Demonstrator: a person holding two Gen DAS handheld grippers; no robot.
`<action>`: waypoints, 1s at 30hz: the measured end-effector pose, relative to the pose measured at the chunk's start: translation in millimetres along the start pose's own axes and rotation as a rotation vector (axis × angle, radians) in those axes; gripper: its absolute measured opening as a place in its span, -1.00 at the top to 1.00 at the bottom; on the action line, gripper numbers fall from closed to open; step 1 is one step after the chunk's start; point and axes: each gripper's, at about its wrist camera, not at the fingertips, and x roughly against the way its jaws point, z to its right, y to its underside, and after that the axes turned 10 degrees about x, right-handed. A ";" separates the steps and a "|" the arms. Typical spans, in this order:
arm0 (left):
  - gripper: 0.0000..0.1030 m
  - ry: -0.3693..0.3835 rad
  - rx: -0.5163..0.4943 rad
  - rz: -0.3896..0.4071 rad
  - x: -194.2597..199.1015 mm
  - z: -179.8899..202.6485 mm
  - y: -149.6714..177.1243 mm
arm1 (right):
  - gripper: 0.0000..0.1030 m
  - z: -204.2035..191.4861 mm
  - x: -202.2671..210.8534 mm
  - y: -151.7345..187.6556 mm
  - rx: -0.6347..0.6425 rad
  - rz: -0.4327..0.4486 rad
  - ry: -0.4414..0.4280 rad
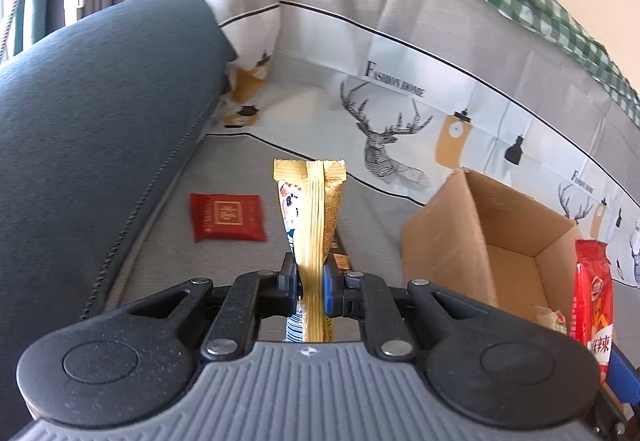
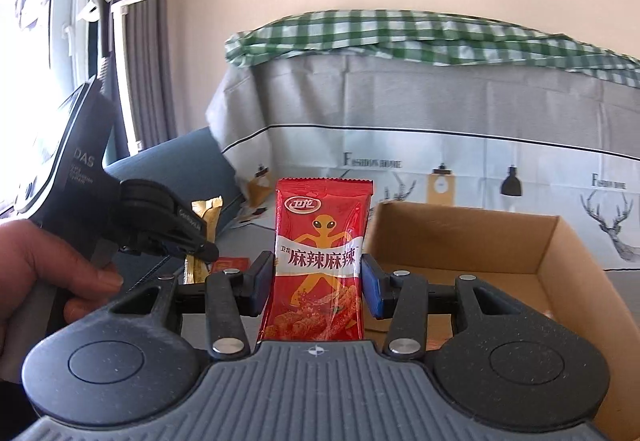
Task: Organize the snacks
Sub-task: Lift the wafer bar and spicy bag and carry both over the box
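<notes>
Now | left tongs [image 1: 311, 281] grip gold packet [image 1: 314, 217] | right tongs [image 2: 318, 281] grip red packet [image 2: 320, 261]

Each tool [image 1: 311, 283] is speckled black plastic with blue pads [image 2: 372, 287], silver screws, ribbed grey base.

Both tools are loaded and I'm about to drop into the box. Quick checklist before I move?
1. Left tool shut on gold packet: ok.
2. Right tool shut on red packet: ok.
3. Box open at the top: ok.
4. Room left in box: cannot tell, floor mostly hidden.
5. Red pouch on the sofa, not yet picked: not ok.
6. Tools apart from each other: ok.
</notes>
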 end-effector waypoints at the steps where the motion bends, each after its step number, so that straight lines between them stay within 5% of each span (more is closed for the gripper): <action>1: 0.75 0.004 -0.002 0.000 -0.8 2.6 0.8 | 0.07 3.7 1.1 1.1 -0.001 -0.002 0.007; 13: 0.76 0.065 -0.009 0.015 0.0 25.7 8.3 | 0.07 49.6 17.5 12.3 -0.042 -0.003 0.077; 30: 0.76 0.267 -0.163 0.162 17.5 99.4 29.4 | 0.07 114.5 32.8 27.8 -0.198 -0.021 0.180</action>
